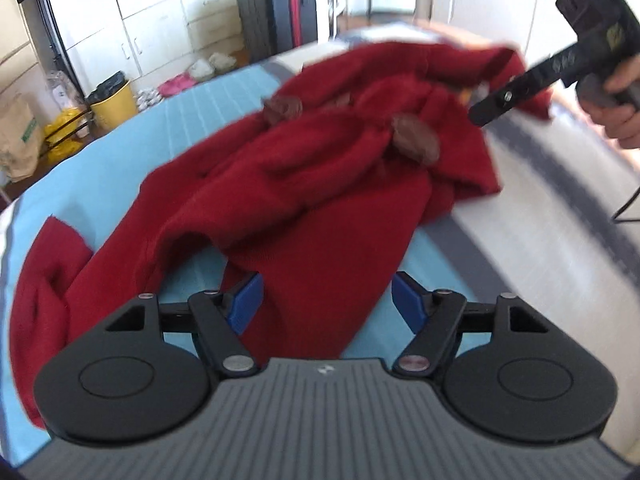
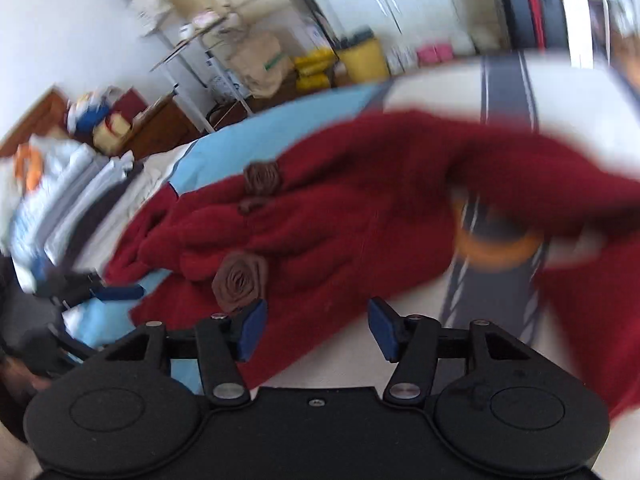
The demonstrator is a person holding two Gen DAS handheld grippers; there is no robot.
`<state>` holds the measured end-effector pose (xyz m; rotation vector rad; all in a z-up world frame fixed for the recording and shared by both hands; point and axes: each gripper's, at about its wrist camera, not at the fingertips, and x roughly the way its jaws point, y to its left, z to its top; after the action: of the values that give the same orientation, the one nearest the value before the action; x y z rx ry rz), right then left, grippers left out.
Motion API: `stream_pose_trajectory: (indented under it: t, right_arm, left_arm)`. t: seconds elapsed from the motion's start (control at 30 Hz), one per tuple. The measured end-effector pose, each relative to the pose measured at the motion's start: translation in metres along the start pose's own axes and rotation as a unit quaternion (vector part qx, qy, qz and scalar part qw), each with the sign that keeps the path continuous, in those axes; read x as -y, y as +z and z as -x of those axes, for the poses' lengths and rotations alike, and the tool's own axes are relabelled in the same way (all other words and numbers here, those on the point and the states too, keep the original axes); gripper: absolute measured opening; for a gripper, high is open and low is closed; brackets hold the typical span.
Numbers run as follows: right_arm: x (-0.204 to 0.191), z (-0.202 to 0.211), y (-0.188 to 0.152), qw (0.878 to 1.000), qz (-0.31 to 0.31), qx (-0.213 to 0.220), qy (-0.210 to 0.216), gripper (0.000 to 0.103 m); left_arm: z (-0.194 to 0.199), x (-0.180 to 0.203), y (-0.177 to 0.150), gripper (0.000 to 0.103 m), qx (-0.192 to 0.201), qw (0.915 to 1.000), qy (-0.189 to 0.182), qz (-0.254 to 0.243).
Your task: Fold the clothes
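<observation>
A dark red knitted garment (image 1: 304,200) with brown fabric roses (image 1: 414,140) lies crumpled on the bed's light blue sheet (image 1: 132,152). My left gripper (image 1: 327,304) hovers over its near end, blue pads (image 1: 246,304) wide apart and not pressing the cloth, so it is open. At the garment's far end is my right gripper (image 1: 500,104), in a person's hand (image 1: 616,116). In the right wrist view the right gripper (image 2: 317,330) is open above the red garment (image 2: 360,208) next to a rose (image 2: 240,280), and the left gripper (image 2: 116,292) shows at the left.
The bed's white part with grey stripes (image 1: 560,216) lies to the right. A pile of folded clothes (image 2: 76,200) sits on the bed. A blurred orange ring (image 2: 496,250) shows under the cloth. Suitcases (image 1: 280,16), a yellow bin (image 1: 114,104) and bags stand on the floor.
</observation>
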<state>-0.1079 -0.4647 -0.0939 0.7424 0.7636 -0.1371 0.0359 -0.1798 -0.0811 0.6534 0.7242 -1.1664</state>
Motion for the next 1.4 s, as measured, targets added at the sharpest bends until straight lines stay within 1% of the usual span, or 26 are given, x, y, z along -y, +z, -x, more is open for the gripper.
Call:
stream_pose_trajectory:
  t: [0.07, 0.1, 0.17, 0.2, 0.23, 0.27, 0.3, 0.4, 0.47, 0.53, 0.6, 0.67, 0.7, 0.73, 0.77, 0.8, 0.83, 0.9, 0.93, 1.0, 1.07, 1.1, 1.17, 1.23, 1.33, 1.4]
  right_arm:
    - [0.012, -0.013, -0.014, 0.996, -0.076, -0.018, 0.031, 0.062]
    - [0.010, -0.016, -0.021, 0.997, -0.074, -0.007, 0.031, 0.062]
    - [-0.007, -0.014, -0.026, 1.000, -0.019, 0.015, 0.000, 0.060]
    - [-0.017, -0.014, -0.026, 0.999, 0.012, 0.022, -0.022, 0.048]
    - [-0.023, -0.014, -0.022, 0.998, 0.041, 0.031, -0.043, 0.027]
    - [-0.027, -0.012, -0.017, 0.996, 0.062, 0.043, -0.052, 0.016]
    - [-0.030, -0.010, -0.012, 0.993, 0.082, 0.054, -0.062, 0.011]
    - [-0.043, 0.022, -0.002, 0.984, 0.107, 0.128, -0.059, 0.007]
    - [-0.057, 0.061, 0.002, 0.976, 0.118, 0.175, -0.055, 0.007]
    - [-0.073, 0.101, 0.008, 0.971, 0.125, 0.202, -0.036, 0.006]
    - [-0.087, 0.130, 0.013, 0.972, 0.135, 0.194, -0.022, 0.006]
    - [-0.092, 0.149, 0.015, 0.982, 0.132, 0.131, -0.034, 0.006]
    - [-0.092, 0.154, 0.014, 0.985, 0.132, 0.101, -0.041, 0.006]
    - [-0.085, 0.149, 0.007, 0.987, 0.135, 0.073, -0.050, 0.008]
    - [-0.079, 0.144, 0.001, 0.988, 0.137, 0.045, -0.059, 0.007]
    - [-0.070, 0.138, -0.005, 0.988, 0.133, 0.024, -0.076, 0.011]
    - [-0.057, 0.130, -0.010, 0.987, 0.115, 0.017, -0.112, 0.021]
    - [-0.031, 0.113, -0.019, 0.983, 0.076, -0.010, -0.165, 0.022]
    - [-0.022, 0.109, -0.021, 0.983, 0.055, -0.021, -0.174, 0.022]
    - [-0.012, 0.109, -0.021, 0.984, 0.028, -0.023, -0.173, 0.026]
    - [-0.012, 0.115, -0.022, 0.986, 0.019, -0.018, -0.166, 0.045]
    - [-0.013, 0.114, -0.023, 0.987, 0.016, -0.020, -0.161, 0.051]
    - [-0.013, 0.102, -0.032, 0.987, 0.004, -0.041, -0.155, 0.055]
    - [-0.009, 0.089, -0.041, 0.985, -0.012, -0.069, -0.155, 0.060]
    - [-0.004, 0.066, -0.059, 0.974, -0.019, -0.137, -0.182, 0.062]
    - [-0.021, 0.055, -0.068, 0.968, 0.049, -0.147, -0.196, 0.059]
  left_arm:
    - [-0.010, 0.003, -0.003, 0.086, -0.019, 0.9996, 0.020, -0.008]
    - [-0.015, 0.003, -0.005, 0.094, -0.019, 0.9994, 0.029, -0.007]
    - [-0.025, 0.003, -0.008, 0.098, -0.018, 0.9987, 0.048, -0.005]
    - [-0.027, 0.000, -0.008, 0.082, -0.016, 0.9986, 0.050, 0.008]
    - [-0.025, -0.005, -0.006, 0.064, -0.011, 0.9985, 0.040, 0.035]
    - [-0.022, -0.009, -0.004, 0.023, -0.008, 0.9979, 0.031, 0.056]
    - [-0.015, -0.010, -0.002, 0.009, -0.001, 0.9975, 0.034, 0.063]
    - [0.021, 0.008, 0.000, 0.008, 0.077, 0.9942, 0.073, 0.013]
    - [0.062, 0.017, 0.002, 0.008, 0.154, 0.9866, 0.054, 0.012]
    - [0.102, 0.015, 0.000, 0.008, 0.215, 0.9753, 0.011, 0.050]
    - [0.124, 0.008, -0.009, 0.008, 0.232, 0.9670, -0.037, 0.098]
    - [0.147, 0.000, -0.018, 0.010, 0.249, 0.9538, -0.085, 0.145]
    - [0.149, -0.005, -0.024, 0.017, 0.239, 0.9489, -0.120, 0.167]
    - [0.137, -0.012, -0.032, 0.028, 0.199, 0.9472, -0.168, 0.187]
    - [0.118, -0.016, -0.041, 0.067, 0.145, 0.9460, -0.203, 0.207]
    - [0.096, -0.020, -0.049, 0.089, 0.087, 0.9462, -0.209, 0.231]
    - [0.076, -0.023, -0.056, 0.086, 0.036, 0.9467, -0.190, 0.258]
    - [0.044, -0.031, -0.065, 0.083, -0.041, 0.9434, -0.150, 0.293]
    - [0.038, -0.034, -0.066, 0.082, -0.056, 0.9405, -0.148, 0.301]
    - [0.038, -0.038, -0.065, 0.082, -0.051, 0.9349, -0.163, 0.311]
    - [0.047, -0.036, -0.062, 0.084, -0.024, 0.9340, -0.188, 0.303]
    - [0.050, -0.034, -0.058, 0.086, -0.016, 0.9387, -0.188, 0.288]
    - [0.053, -0.025, -0.054, 0.086, -0.022, 0.9531, -0.163, 0.254]
    - [0.045, -0.017, -0.053, 0.086, -0.048, 0.9624, -0.133, 0.232]
    - [0.035, -0.014, -0.056, 0.086, -0.089, 0.9674, -0.097, 0.216]
    - [0.030, -0.015, -0.056, 0.086, -0.095, 0.9683, -0.080, 0.217]
